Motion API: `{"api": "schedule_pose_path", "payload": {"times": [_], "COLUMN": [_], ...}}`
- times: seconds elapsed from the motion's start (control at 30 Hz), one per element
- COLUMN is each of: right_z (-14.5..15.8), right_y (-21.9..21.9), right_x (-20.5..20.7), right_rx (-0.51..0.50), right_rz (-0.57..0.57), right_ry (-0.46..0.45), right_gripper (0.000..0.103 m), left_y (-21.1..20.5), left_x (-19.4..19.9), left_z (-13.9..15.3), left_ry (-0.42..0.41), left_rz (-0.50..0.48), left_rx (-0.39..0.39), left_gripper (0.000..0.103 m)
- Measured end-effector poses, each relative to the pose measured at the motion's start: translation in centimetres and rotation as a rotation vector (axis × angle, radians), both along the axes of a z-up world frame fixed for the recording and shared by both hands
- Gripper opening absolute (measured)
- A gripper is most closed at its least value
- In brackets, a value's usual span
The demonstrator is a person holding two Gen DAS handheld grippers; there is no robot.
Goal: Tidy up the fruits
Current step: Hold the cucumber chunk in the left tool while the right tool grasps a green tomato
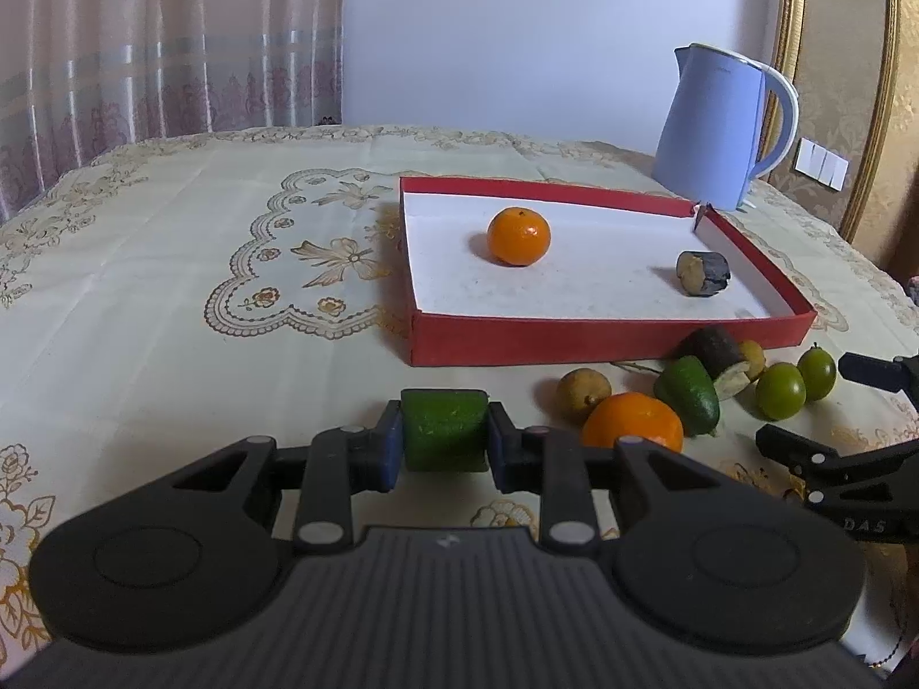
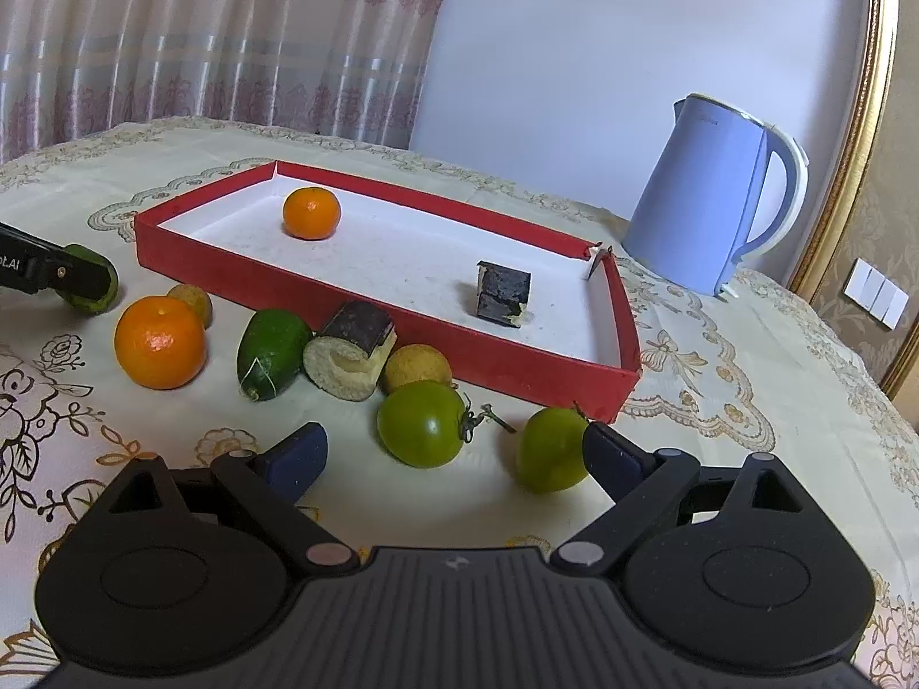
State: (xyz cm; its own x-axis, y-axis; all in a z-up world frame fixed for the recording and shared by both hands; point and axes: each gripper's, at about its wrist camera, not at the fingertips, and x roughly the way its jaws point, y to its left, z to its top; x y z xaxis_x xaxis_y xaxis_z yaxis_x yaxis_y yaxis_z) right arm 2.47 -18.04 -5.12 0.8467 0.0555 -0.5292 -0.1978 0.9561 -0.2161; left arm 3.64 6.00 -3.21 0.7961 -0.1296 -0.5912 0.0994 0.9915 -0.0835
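Mid-transfer, by the look of it: left gripper (image 1: 445, 439) clenched on a green fruit chunk (image 1: 443, 430) short of the red tray (image 1: 603, 339), right gripper (image 2: 454, 456) released wide near two green tomatoes (image 2: 421, 424); next, probably carrying the chunk over the near wall, then letting go

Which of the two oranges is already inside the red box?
The farther orange, lying alone near the red box's back corner; the other orange sits on the tablecloth.
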Motion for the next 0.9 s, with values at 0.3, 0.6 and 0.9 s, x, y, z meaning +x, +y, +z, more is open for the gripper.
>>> {"api": "schedule_pose_path", "payload": {"times": [0.3, 0.6, 0.9], "right_z": [0.9, 0.5, 0.1], "right_y": [-2.3, -6.0, -4.9], "right_x": [-1.3, -0.1, 2.4], "right_rx": [0.037, 0.105, 0.136], "right_rz": [-0.067, -0.179, -0.123], "right_ry": [-0.038, 0.0, 0.05], "right_gripper": [0.096, 0.094, 0.051], "left_y": [0.1, -0.1, -0.3], "left_x": [0.1, 0.3, 0.4], "left_z": [0.0, -0.1, -0.2], "left_ry": [0.002, 0.009, 0.014], "left_rz": [-0.006, -0.019, -0.022], "left_rx": [-0.007, -0.014, -0.023], "left_gripper": [0.026, 0.026, 0.026]}}
